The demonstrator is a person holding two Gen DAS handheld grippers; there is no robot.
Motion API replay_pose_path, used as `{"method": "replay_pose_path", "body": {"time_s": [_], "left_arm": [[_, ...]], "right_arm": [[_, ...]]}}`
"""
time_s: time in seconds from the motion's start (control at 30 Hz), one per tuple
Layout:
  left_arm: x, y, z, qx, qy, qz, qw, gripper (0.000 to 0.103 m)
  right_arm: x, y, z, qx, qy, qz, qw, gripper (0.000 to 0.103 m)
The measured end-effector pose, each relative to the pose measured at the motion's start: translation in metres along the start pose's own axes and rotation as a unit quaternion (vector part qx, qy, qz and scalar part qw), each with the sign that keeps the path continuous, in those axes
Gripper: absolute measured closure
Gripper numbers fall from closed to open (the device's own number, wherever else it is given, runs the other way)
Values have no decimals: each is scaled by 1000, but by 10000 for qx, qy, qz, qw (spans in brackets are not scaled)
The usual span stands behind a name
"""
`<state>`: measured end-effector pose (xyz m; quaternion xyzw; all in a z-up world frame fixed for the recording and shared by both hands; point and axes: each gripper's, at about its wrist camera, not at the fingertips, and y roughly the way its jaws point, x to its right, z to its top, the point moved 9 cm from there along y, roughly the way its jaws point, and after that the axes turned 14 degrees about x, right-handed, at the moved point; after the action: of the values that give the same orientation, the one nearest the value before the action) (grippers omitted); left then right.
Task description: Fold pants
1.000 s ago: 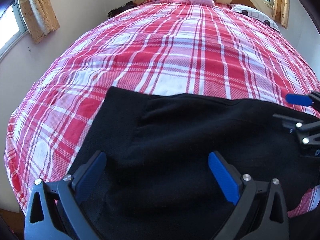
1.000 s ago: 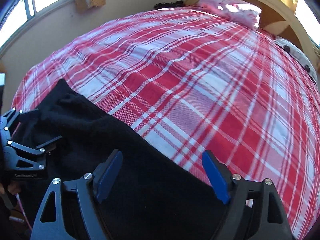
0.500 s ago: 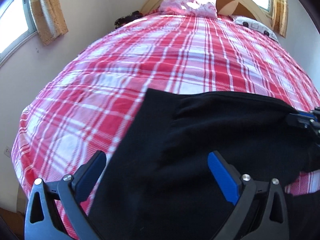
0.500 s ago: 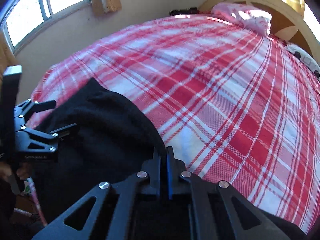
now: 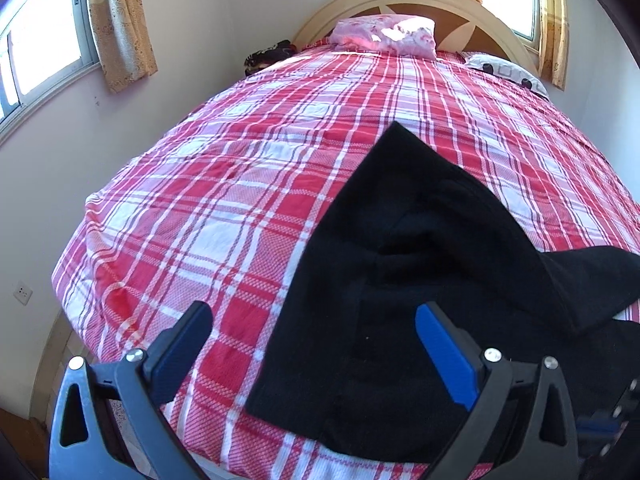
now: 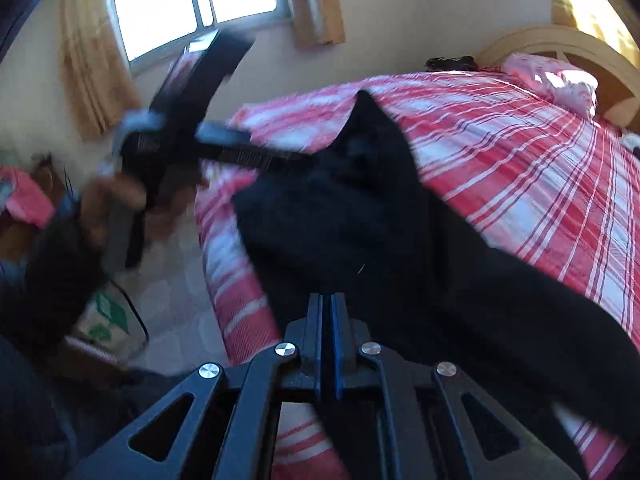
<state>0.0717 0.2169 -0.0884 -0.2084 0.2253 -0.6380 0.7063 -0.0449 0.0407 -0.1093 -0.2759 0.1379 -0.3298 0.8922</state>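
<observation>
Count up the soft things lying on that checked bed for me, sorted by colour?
Black: 2, the pants near the foot and a dark bundle by the headboard.
Pink: 1, a pillow.
White with dark spots: 1, a pillow.
Total: 4, on the red plaid bedspread.

Pants on the bed near its foot, pillow at the headboard behind.

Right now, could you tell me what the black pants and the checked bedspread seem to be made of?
Black pants: seemingly soft knit or fleece, matte; thick limp folds, no sheen. Checked bedspread: likely woven cotton, matte; a fine weave grain shows in the red squares.
</observation>
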Motion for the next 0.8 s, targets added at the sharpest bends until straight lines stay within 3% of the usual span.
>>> {"method": "replay_pose_path", "body": {"time_s": [0.07,0.17,0.3,0.33,0.4,0.43,0.47,0.57,0.63,0.7,0.8], "left_arm": [[0,-3,3,27,-62,-66,10000,0],[7,-5,16,124,-163,-239,9995,0],[16,-1,34,259,-143,-239,9993,0],[18,2,35,210,-136,-248,9994,0],[20,6,32,154,-90,-232,9996,0],[20,7,30,136,-64,-233,9996,0],[20,8,26,108,-34,-234,9997,0],[14,9,21,80,19,-130,9999,0],[6,11,19,39,-12,-30,10000,0],[-3,10,18,27,-69,31,10000,0],[-18,4,18,90,-129,101,9998,0]], "right_arm": [[-10,1,-13,-28,40,-75,10000,99],[7,-5,-2,318,474,-358,9977,98],[56,-10,32,822,1738,-358,9807,94],[69,-8,39,922,1935,-368,9761,87],[93,4,48,1000,2140,-498,9704,31],[102,11,50,1060,2294,-497,9663,24],[109,19,51,1080,2460,-425,9623,24],[124,46,53,791,2637,-428,9604,24],[129,72,52,522,2417,-555,9674,33],[131,100,46,139,2410,-474,9693,69],[120,113,48,111,2256,-398,9733,98]]}}
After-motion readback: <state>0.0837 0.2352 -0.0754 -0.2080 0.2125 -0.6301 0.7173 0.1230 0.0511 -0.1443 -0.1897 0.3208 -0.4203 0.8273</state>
